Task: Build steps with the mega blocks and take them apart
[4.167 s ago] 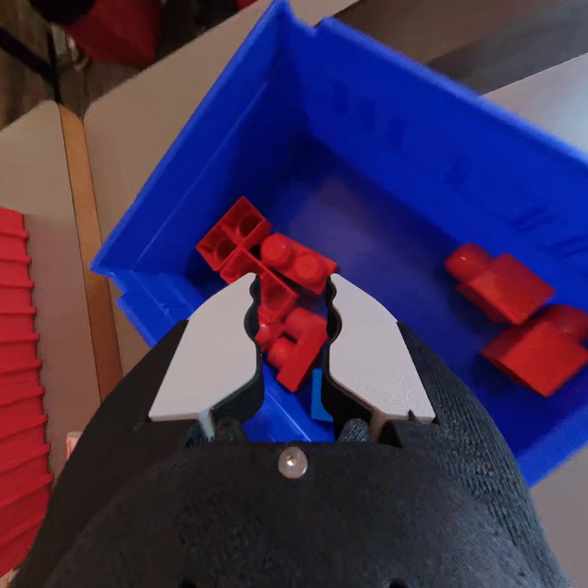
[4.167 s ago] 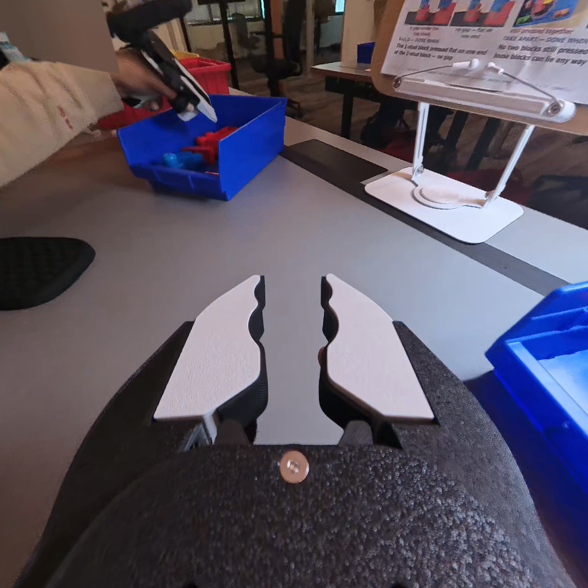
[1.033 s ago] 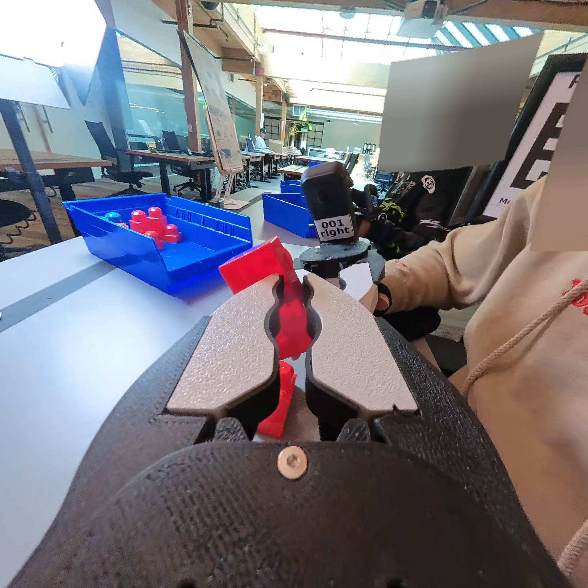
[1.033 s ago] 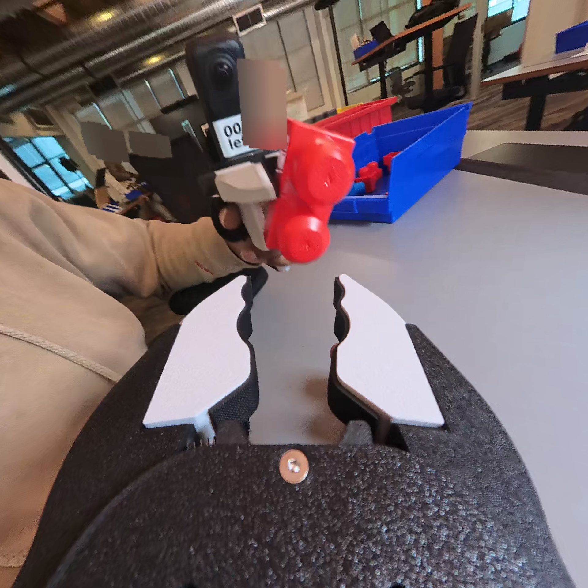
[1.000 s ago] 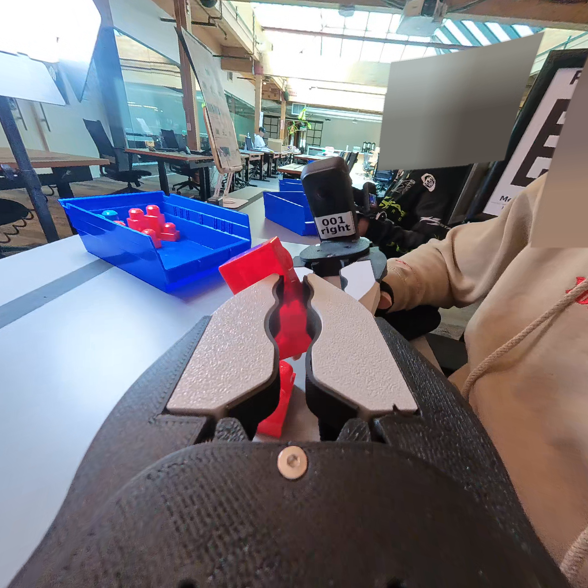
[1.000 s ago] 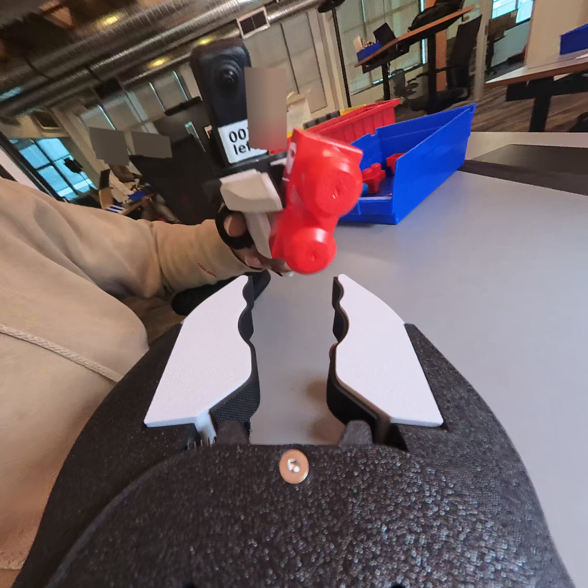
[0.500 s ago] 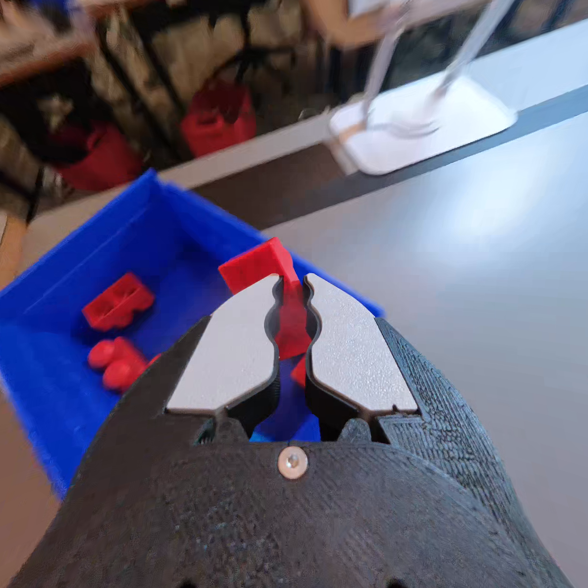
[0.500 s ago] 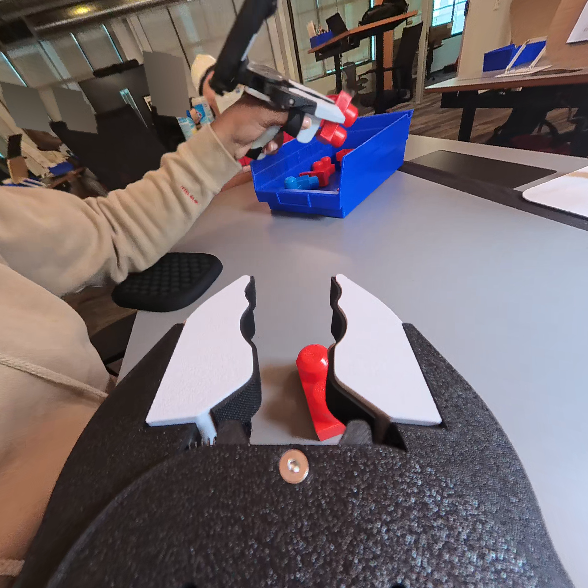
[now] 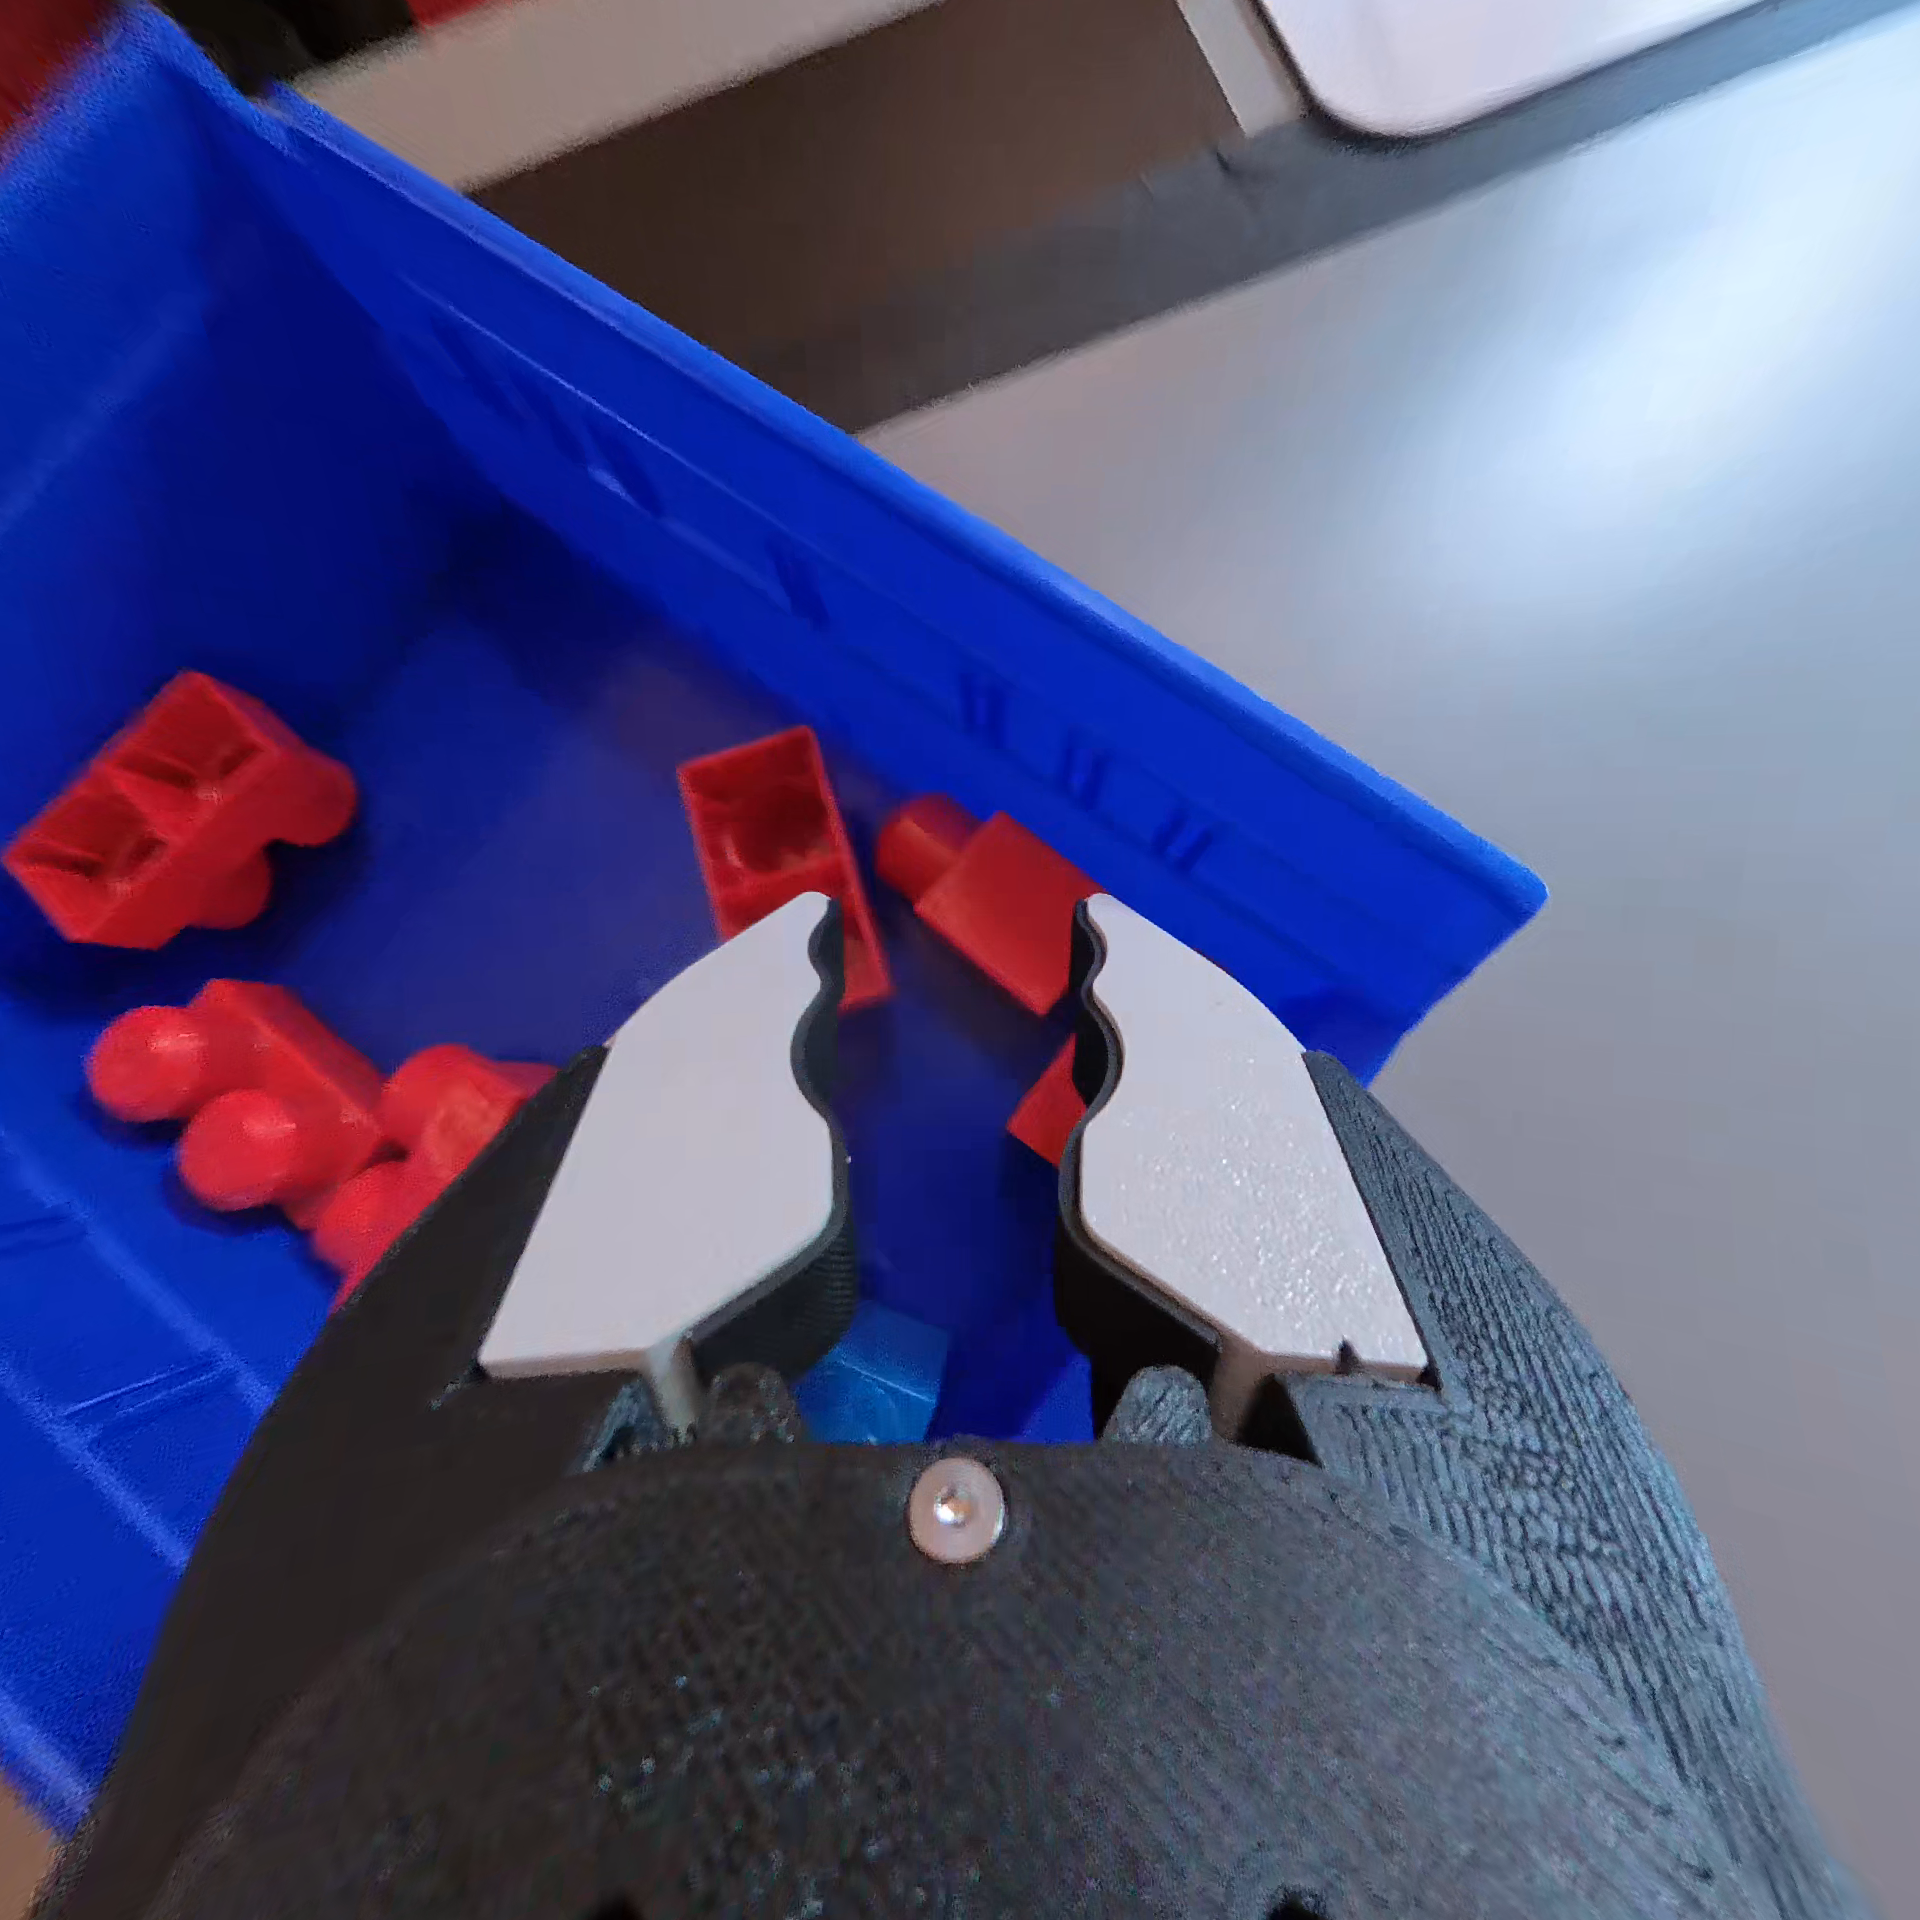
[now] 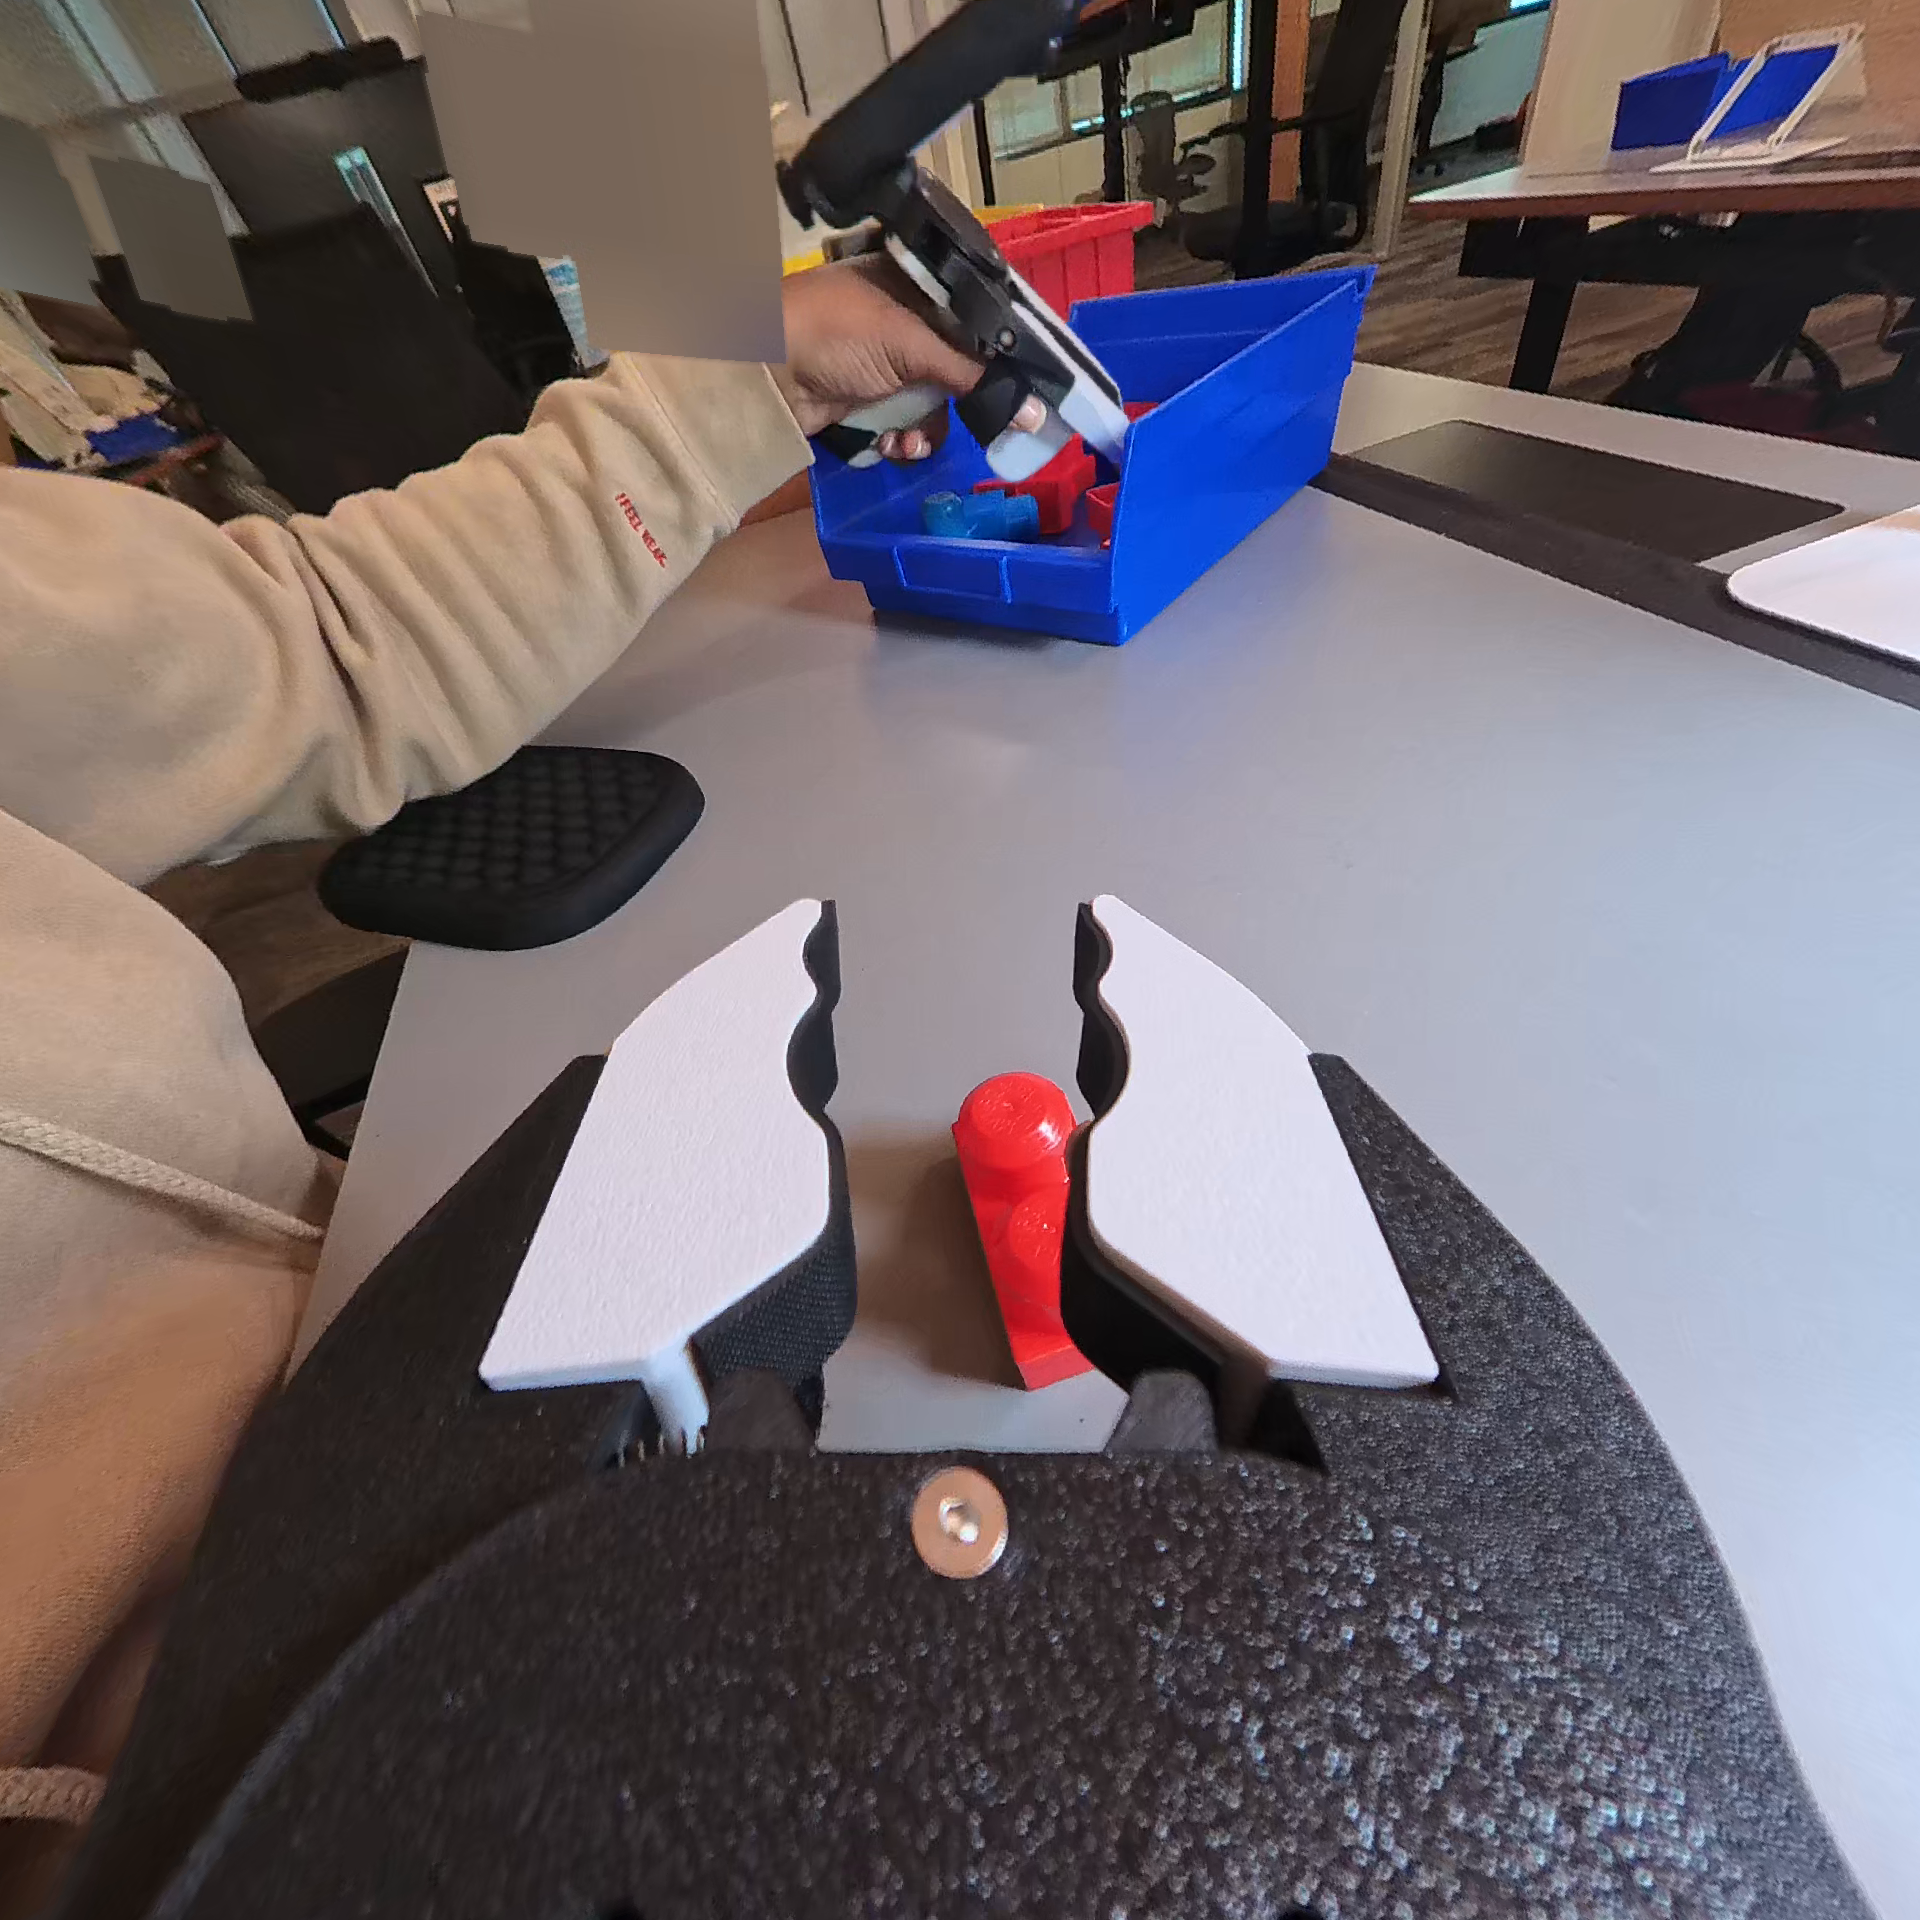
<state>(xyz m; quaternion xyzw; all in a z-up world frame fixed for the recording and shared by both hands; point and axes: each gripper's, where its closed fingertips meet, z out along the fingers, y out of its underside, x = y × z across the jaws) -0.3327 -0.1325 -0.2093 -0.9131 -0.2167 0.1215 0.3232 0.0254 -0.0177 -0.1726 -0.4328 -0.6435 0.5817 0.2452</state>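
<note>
My left gripper (image 9: 953, 914) is open and empty, pointing down into the blue bin (image 9: 1039, 644). Several loose red mega blocks lie in the bin: a hollow-side-up two-stud block (image 9: 177, 810), a single block (image 9: 774, 831), a one-stud block (image 9: 987, 904) and a two-stud block (image 9: 239, 1091). A blue block (image 9: 868, 1382) shows low between the fingers. My right gripper (image 10: 953, 914) is open low over the grey table (image 10: 1455, 883). A red two-stud block (image 10: 1023, 1216) lies on the table between its fingers, close to the right one. The left gripper (image 10: 1070, 436) and the bin (image 10: 1195, 499) show far off.
A black padded rest (image 10: 509, 842) sits at the table's left edge under the person's beige sleeve (image 10: 364, 623). A white stand base (image 10: 1839, 592) lies at the far right beside a dark strip (image 10: 1579, 488). A red bin (image 10: 1070, 249) stands behind the blue one. My right fingertips sit around 40 cm from my left ones.
My left gripper has lowered into the blue bin and opened; the red block it held is out of its jaws. My right gripper stays open over the red block on the table.
</note>
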